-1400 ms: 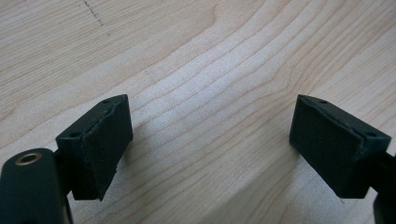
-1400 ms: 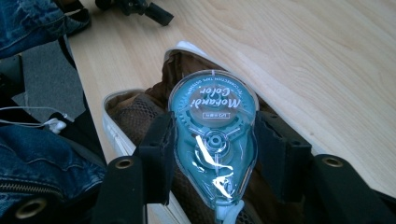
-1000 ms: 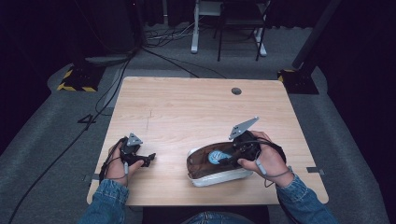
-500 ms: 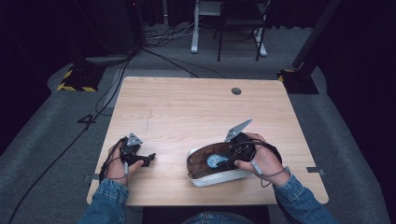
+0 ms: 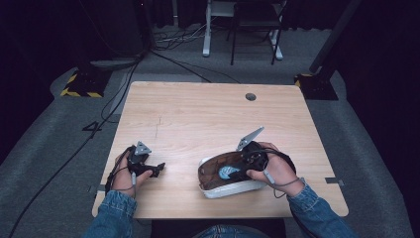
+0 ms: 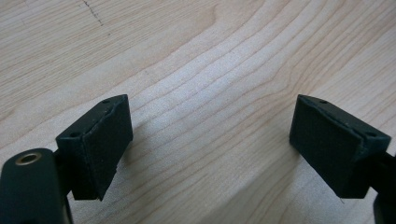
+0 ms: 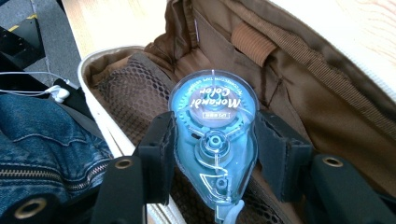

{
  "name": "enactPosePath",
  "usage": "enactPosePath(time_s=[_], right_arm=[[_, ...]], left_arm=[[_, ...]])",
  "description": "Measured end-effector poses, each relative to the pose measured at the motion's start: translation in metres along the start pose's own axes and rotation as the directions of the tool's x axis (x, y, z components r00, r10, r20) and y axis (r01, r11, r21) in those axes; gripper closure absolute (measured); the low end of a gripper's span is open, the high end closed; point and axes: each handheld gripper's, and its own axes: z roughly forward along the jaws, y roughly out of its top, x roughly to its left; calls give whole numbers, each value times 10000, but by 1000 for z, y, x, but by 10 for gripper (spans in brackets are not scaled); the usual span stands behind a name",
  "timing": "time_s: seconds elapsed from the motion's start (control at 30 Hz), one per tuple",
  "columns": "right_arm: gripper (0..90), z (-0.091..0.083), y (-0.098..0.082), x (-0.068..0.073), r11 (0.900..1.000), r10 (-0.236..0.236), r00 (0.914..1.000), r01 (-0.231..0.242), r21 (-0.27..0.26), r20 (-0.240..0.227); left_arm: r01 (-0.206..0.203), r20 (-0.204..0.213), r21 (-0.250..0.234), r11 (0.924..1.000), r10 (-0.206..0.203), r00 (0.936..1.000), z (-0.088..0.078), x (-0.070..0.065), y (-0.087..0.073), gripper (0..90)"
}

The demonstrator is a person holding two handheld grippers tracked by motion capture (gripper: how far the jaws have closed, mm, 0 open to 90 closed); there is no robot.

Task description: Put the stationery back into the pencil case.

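Held in the right gripper [image 7: 212, 154]: a clear blue correction-tape dispenser [image 7: 214, 149], printed label on its round end, both pads pressed against its flanks, jaws closed on it as far as its body allowed. Hung just inside the open mouth of a pencil case [image 5: 218, 181], white outside, brown fabric lining and dark mesh pocket within. Seen from the high view as a blue patch [image 5: 229, 172] against the brown interior, right gripper [image 5: 237, 171] tipped down into the case, right hand [image 5: 277, 168] behind it. Case lay on the worktop [image 5: 198, 114] near the person's edge, right of centre. Left gripper [image 5: 157, 169] rested low on the worktop at the near left, well apart from the case. Jaws wide open, nothing between the pads [image 6: 100, 144] but bare wood grain.
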Motion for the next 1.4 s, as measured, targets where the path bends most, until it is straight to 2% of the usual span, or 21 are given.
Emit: enactPosePath(time_s=[0.13,0.2,0.3,0.57,0.77,0.97,1.23,1.4], right_arm=[[491,5,-1,-4,9999,-5,10000,5,-127,-66],[432,6,-2,-7,9997,46,9999,-49,-230,-134],[398,5,-2,-8,9993,110,9999,-112,-346,-73],[366,-12,-2,-4,9959,-19,9998,38,-900,206],[313,-29,-3,-5,9851,-189,9978,295,-1696,637],[260,-47,-7,-12,9689,-159,9937,428,-2438,1113],[194,-65,-14,-23,9536,10,9859,494,-2970,1672],[181,-73,-21,-34,9503,215,9784,439,-3082,2056]], left_arm=[[2,10,-1,10000,-2,10000,0,0,0,135],[2,-1,-2,10000,-2,10000,0,0,0,135],[1,13,1,10000,-1,10000,0,0,0,135],[1,0,-5,10000,-1,10000,0,0,0,135],[22,6,2,10000,-22,10000,0,0,0,135],[5,-17,-5,10000,-5,10000,0,0,0,135],[6,-16,-4,10000,-6,10000,0,0,0,136],[19,-14,-11,10000,-19,10000,0,0,0,135]])
